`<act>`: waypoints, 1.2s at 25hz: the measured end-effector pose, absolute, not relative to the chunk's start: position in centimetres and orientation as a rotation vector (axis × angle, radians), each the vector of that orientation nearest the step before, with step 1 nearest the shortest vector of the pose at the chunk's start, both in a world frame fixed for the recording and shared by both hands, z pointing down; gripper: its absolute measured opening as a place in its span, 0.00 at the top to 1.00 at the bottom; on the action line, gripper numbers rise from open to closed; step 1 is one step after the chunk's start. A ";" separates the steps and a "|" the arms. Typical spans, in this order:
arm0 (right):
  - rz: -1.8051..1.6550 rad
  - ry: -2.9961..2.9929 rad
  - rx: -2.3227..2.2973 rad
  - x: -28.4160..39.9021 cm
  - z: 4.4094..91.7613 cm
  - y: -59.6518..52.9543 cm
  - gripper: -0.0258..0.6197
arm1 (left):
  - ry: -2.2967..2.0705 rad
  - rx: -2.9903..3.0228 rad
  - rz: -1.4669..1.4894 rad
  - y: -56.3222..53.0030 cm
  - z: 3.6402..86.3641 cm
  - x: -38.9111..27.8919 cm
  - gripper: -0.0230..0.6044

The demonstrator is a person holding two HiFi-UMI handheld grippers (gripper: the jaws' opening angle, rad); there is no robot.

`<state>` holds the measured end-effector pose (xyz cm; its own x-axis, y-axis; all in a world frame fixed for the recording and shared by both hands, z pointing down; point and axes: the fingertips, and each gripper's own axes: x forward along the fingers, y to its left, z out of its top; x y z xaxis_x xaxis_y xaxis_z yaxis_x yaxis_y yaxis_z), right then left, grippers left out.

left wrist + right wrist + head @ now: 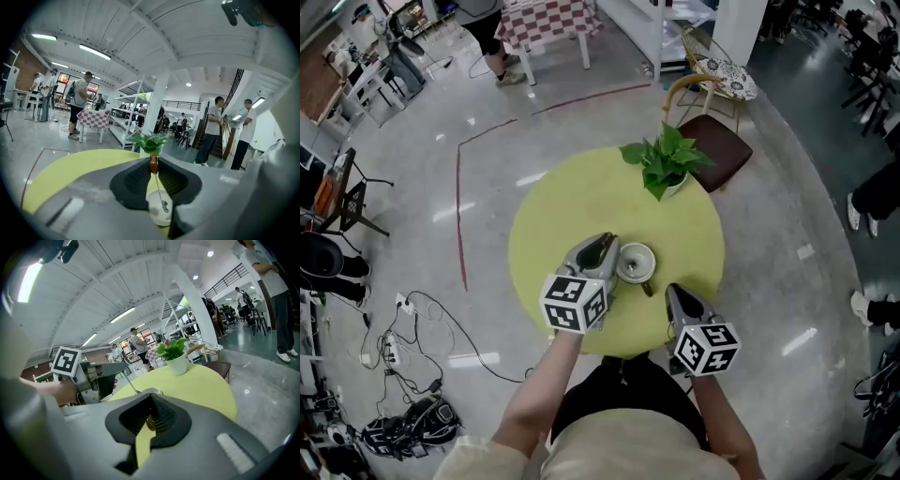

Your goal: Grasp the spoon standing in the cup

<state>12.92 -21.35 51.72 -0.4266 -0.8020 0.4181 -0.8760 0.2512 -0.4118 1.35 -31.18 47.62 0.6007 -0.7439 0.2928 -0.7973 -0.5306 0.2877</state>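
Head view, cup: the cup sits on the round table, between the 2 grippers.
Head view, nearer hand: the left gripper is just left of the cup. The right gripper is right of it, clear.
Left gripper view, spoon: the spoon stands in the cup, long axis near upright, brown tip up.
Left gripper view, fingers: slightly parted, pinching that brown tip above the cup.
Right gripper view, fingers: almost together with a thin slit. A small brown bit shows in it; whether it is gripped is unclear.
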 end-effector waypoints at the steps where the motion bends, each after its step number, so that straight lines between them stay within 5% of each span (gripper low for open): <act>1: 0.909 -2.391 1.606 12.8 51.6 -21.3 0.96 | -1.242 2.444 0.178 -31.1 47.2 1.1 0.88; 30: 0.768 -2.466 1.556 9.5 48.8 -18.2 0.96 | -1.331 2.383 0.195 -24.5 47.1 -4.8 0.88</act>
<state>9.51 -18.21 48.75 -0.4616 -0.8084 0.3652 -0.8728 0.3403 -0.3499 -4.75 -24.46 47.06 0.5361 -0.7848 0.3109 -0.8411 -0.4651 0.2762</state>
